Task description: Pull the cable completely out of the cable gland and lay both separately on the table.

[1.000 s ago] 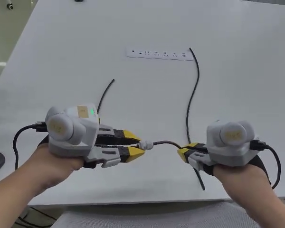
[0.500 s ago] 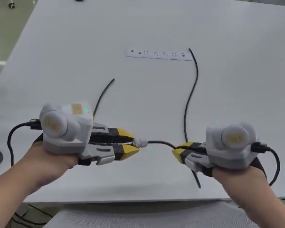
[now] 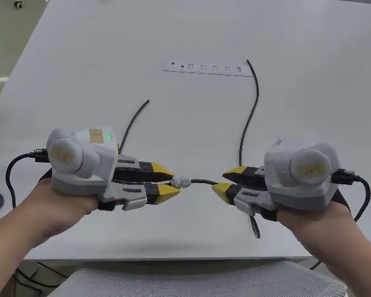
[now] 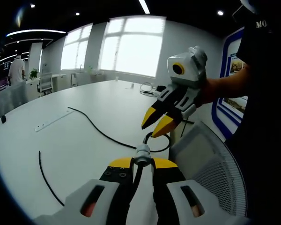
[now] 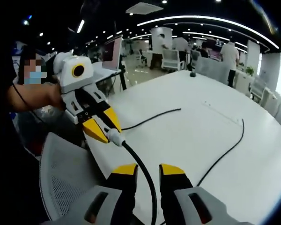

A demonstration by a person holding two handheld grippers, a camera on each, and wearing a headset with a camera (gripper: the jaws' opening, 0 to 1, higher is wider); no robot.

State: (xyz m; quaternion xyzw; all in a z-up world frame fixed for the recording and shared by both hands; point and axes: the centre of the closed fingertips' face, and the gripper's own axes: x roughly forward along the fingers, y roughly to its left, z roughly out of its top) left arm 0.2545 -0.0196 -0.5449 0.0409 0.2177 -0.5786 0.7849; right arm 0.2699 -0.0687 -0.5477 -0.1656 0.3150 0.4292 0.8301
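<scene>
A small white cable gland (image 3: 181, 182) sits pinched at the tips of my left gripper (image 3: 170, 184), which is shut on it. A thin black cable (image 3: 201, 182) leaves the gland and runs right, between the jaws of my right gripper (image 3: 226, 179). Those jaws stand apart around the cable, so that gripper is open. The cable's free end (image 3: 255, 229) hangs below the right hand. In the left gripper view the gland (image 4: 142, 153) shows between the yellow jaw tips, with the right gripper (image 4: 154, 122) just beyond. In the right gripper view the cable (image 5: 143, 168) passes between the jaws to the gland (image 5: 114, 137).
A white power strip (image 3: 204, 67) lies far back on the white table (image 3: 309, 93), with a long black cable (image 3: 250, 117) trailing toward me. A short black cable (image 3: 133, 120) lies at left. The table's near edge (image 3: 173, 255) is just below both hands.
The right gripper's jaws have come apart and it has moved left along the cable, closer to the gland. The left gripper still holds the gland.
</scene>
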